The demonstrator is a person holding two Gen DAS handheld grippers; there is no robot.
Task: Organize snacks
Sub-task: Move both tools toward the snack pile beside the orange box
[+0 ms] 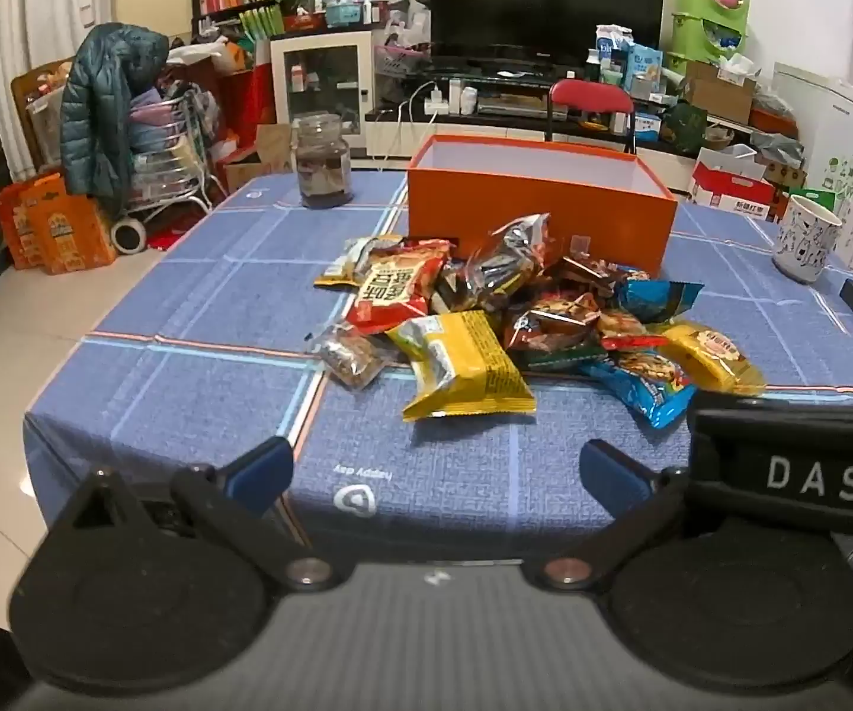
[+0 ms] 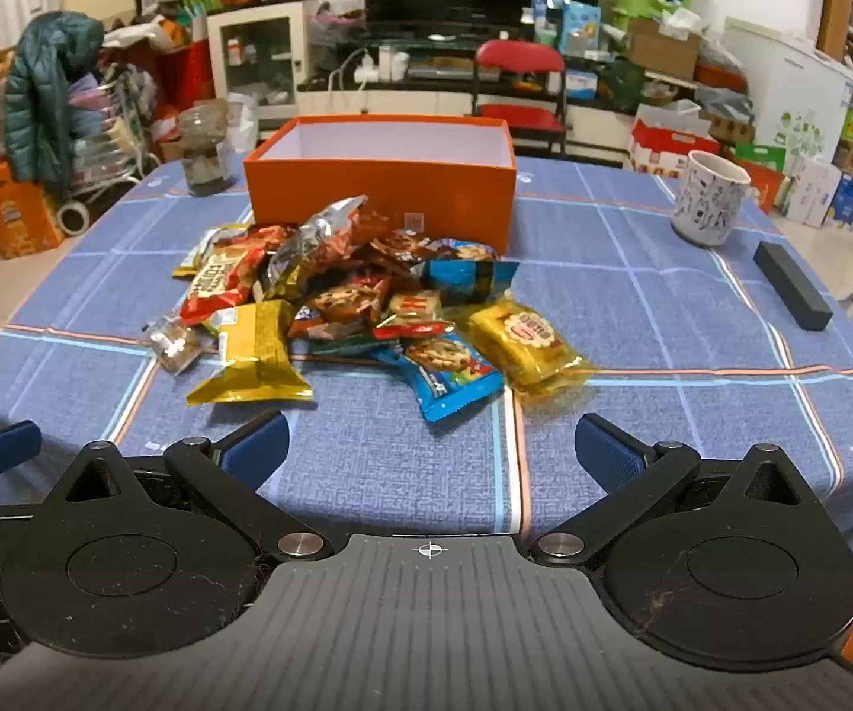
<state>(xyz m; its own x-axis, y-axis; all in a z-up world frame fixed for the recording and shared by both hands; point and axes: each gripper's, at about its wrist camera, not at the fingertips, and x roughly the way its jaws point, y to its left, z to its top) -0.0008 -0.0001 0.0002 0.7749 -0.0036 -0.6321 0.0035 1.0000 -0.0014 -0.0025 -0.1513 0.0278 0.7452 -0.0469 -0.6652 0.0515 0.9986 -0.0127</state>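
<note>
Left wrist view: I see my left claw (image 1: 437, 465) spread wide and empty, low in the frame over bare blue checked cloth near the table (image 1: 189, 391) front edge. The right claw's black body cuts in at lower right. Open cloth lies between the fingers and the snack pile (image 1: 503, 320), which sits mid-frame, its far side just beside the front wall of the orange box (image 1: 539, 213). The box is open-topped and its visible inside is white.

Right wrist view: my right claw (image 2: 432, 444) is likewise released, holding nothing, with clear cloth ahead of it. The pile lies centre-left; a yellow packet (image 2: 257, 349) and a blue cookie packet (image 2: 444, 373) lie at its near edge. Wide bare cloth runs to the right, up to a patterned mug (image 2: 708, 198) and a dark bar (image 2: 791, 287) near the right edge. A glass jar (image 2: 204, 151) stands left of the box.

Behind the table: a red chair (image 2: 518, 89), a television and crowded shelves. Packets deep in the pile overlap, so I cannot count them; print on most wrappers is unreadable.
</note>
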